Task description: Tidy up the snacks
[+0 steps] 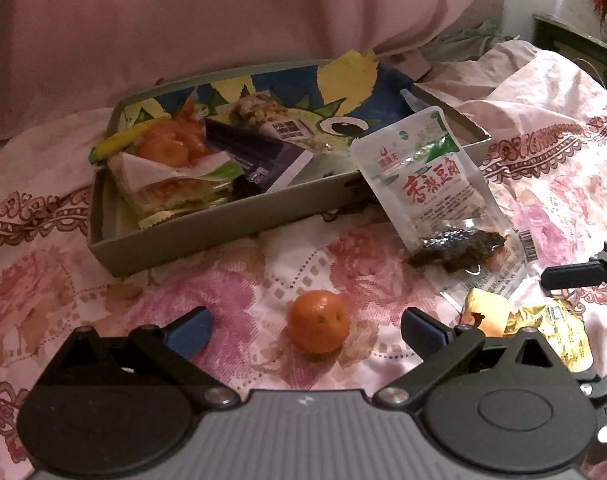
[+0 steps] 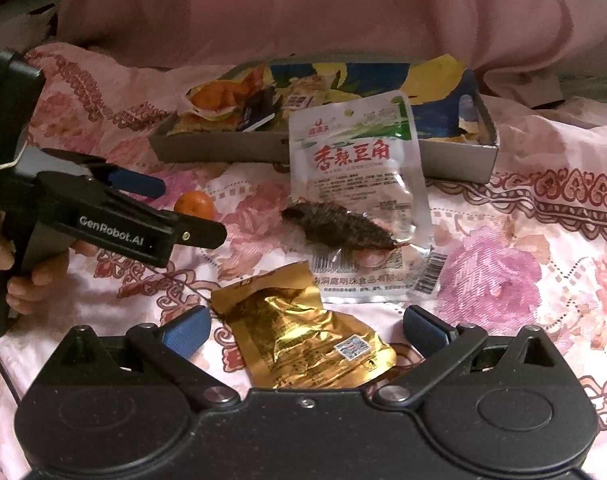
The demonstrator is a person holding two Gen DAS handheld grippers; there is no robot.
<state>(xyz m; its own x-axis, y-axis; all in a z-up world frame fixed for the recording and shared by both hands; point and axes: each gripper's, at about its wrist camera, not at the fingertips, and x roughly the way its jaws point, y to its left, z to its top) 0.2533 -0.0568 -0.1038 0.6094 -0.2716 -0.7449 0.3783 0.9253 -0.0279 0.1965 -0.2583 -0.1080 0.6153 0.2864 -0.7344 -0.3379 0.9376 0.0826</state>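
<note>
Orange and round, a mandarin (image 1: 318, 327) lies on the floral bedspread (image 1: 231, 280) between the left gripper's (image 1: 306, 330) spread fingers, touching neither. Beyond it stands a grey tray (image 1: 175, 242) holding packets and more mandarins. A clear pouch (image 2: 361, 196) leans on the tray's front wall. The right gripper (image 2: 306, 330) also has its fingers apart, with a gold packet (image 2: 303, 332) lying between them.

The left tool (image 1: 306, 330) gapes wide around a small orange (image 1: 318, 327) lying on the floral bedsheet (image 1: 243, 280).
</note>
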